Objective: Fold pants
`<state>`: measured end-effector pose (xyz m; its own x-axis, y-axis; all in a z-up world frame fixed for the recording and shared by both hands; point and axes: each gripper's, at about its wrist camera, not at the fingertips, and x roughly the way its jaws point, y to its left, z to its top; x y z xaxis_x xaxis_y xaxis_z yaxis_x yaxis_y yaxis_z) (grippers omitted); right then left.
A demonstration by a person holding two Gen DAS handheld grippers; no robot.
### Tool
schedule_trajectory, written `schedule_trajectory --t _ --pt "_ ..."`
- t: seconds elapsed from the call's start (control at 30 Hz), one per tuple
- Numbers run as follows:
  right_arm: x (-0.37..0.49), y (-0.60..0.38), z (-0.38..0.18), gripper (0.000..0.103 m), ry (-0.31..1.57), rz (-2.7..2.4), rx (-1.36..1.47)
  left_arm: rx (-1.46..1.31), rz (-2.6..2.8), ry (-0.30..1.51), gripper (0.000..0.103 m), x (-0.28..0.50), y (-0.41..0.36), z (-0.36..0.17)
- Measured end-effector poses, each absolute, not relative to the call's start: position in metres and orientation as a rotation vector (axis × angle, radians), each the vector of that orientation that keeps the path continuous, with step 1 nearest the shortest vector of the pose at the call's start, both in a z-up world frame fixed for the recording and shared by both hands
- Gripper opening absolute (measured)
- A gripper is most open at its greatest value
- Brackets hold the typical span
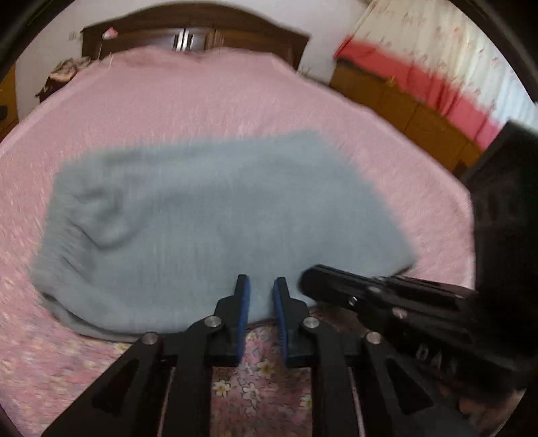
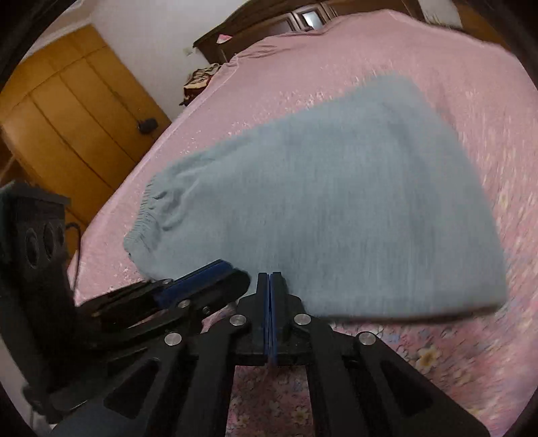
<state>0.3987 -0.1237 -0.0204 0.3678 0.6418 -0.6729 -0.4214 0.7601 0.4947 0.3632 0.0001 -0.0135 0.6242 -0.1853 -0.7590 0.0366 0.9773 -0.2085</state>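
Grey-blue pants (image 1: 215, 218) lie folded flat on the pink bed, with the gathered waistband at the left; they also show in the right wrist view (image 2: 336, 208). My left gripper (image 1: 261, 285) is open, its blue pads apart over the near edge of the pants, holding nothing. My right gripper (image 2: 269, 279) is shut with its pads pressed together at the near edge of the pants; no cloth shows between them. The right gripper shows in the left wrist view (image 1: 312, 279) close beside my left one. The frames are blurred.
The pink bedspread (image 1: 201, 101) covers a wide bed with a dark wooden headboard (image 1: 195, 30). A wooden cabinet with a red cover (image 1: 420, 101) stands right of the bed. Wooden wardrobe doors (image 2: 74, 111) stand left. A floral sheet (image 2: 437, 363) lies at the near edge.
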Motion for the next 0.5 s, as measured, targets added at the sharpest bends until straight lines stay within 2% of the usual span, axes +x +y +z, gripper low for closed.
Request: schedule_trajectory --t 0.17,0.33,0.5 --pt "0.385 -0.156 -0.004 0.003 0.883 0.632 0.198 -0.144 -0.125 0.846 0.013 0.346 -0.003 -0.006" --pt "0.393 -0.185 -0.014 0.002 0.92 0.577 0.218 -0.117 -0.057 0.821 0.013 0.342 0.007 -0.01" --pt "0.391 -0.215 -0.002 0.002 0.869 0.516 0.207 -0.128 -0.026 0.829 0.013 0.329 0.02 -0.015"
